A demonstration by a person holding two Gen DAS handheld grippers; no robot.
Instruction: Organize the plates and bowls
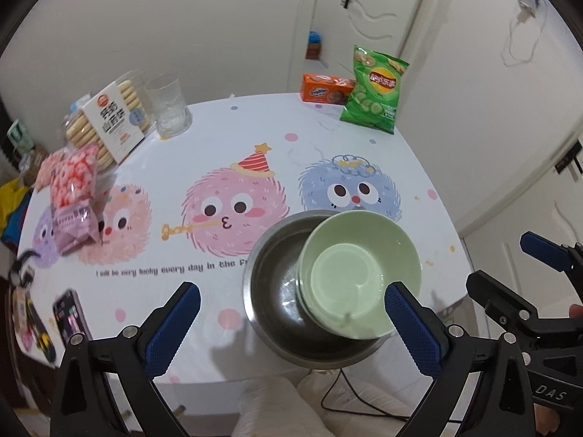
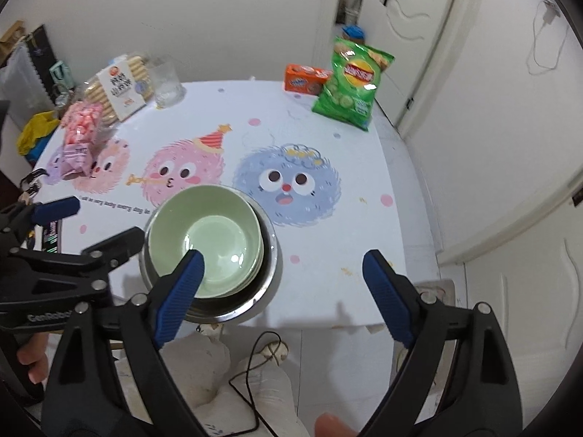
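Note:
A pale green bowl (image 1: 359,269) sits tilted inside a larger steel bowl (image 1: 277,291) near the front edge of the table; both also show in the right wrist view, the green bowl (image 2: 215,236) and the steel bowl (image 2: 271,266). My left gripper (image 1: 291,309) is open and empty, hovering above and in front of the bowls. My right gripper (image 2: 284,273) is open and empty, its left finger over the green bowl's near rim. Each gripper shows in the other's view, the right (image 1: 510,273) and the left (image 2: 94,225).
The table (image 2: 328,145) has a cartoon cloth. At the back stand a green chip bag (image 1: 377,91), an orange box (image 1: 326,89), a glass (image 1: 167,105), a biscuit pack (image 1: 109,123) and a pink snack bag (image 1: 73,196). A phone (image 1: 69,318) lies front left. A door is at the right.

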